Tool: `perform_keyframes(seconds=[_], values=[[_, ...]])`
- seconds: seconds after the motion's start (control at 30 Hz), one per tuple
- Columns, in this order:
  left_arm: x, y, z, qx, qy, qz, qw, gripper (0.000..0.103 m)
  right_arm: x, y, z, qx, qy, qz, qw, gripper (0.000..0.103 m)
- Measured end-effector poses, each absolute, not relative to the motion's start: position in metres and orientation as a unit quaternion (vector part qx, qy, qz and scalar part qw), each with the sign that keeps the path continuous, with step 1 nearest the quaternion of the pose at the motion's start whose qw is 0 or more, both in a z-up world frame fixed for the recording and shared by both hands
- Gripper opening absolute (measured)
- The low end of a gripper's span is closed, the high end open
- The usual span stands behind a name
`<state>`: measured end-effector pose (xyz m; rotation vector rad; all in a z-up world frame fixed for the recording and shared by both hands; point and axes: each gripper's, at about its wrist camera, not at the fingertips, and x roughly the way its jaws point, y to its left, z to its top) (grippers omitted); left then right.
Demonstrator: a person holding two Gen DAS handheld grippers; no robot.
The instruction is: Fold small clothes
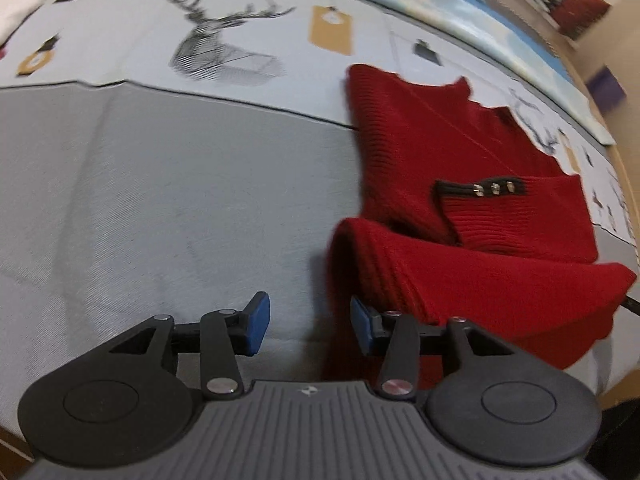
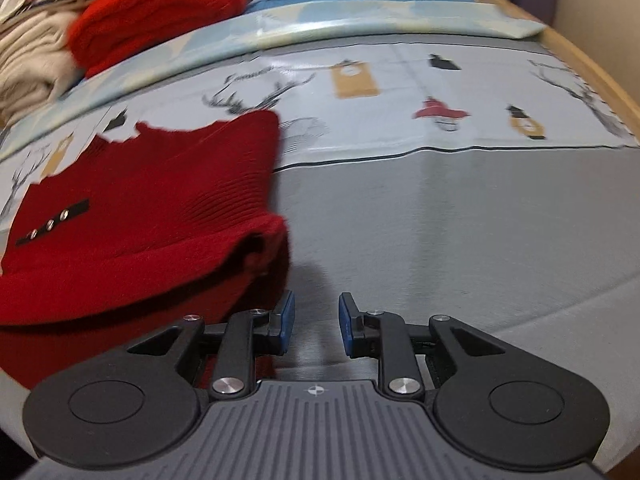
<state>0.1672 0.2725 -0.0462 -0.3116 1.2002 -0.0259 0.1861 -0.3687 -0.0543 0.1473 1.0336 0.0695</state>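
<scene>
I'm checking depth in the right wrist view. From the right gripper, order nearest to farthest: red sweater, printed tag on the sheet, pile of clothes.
From the right gripper:
1. Red sweater, just left.
2. Printed tag, ahead on the sheet.
3. Pile of clothes, far upper left.

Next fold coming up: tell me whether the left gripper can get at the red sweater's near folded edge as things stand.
Probably yes. The left gripper is open and empty, with the red sweater and its folded edge just beside its fingers and nothing between them.

No wording can be read: the script printed above the deer heads on the bedspread (image 1: pixel 240 60) is blurred beyond legibility.
</scene>
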Motion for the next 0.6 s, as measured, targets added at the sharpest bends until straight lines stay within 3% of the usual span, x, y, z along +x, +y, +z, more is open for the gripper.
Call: perform_keyframes(seconds=[0.23,0.6], values=[[0.179,0.259,-0.047,-0.138,0.558,-0.022,0.818,0.052,0.205,-0.344,-0.066,0.028,0.512,0.057,0.856,0.025],[0.198,0.251,-0.044,-0.147,0.539,-0.047,0.828,0.052,0.227,-0.336,-0.051,0.041,0.453,0.059,0.889,0.025]])
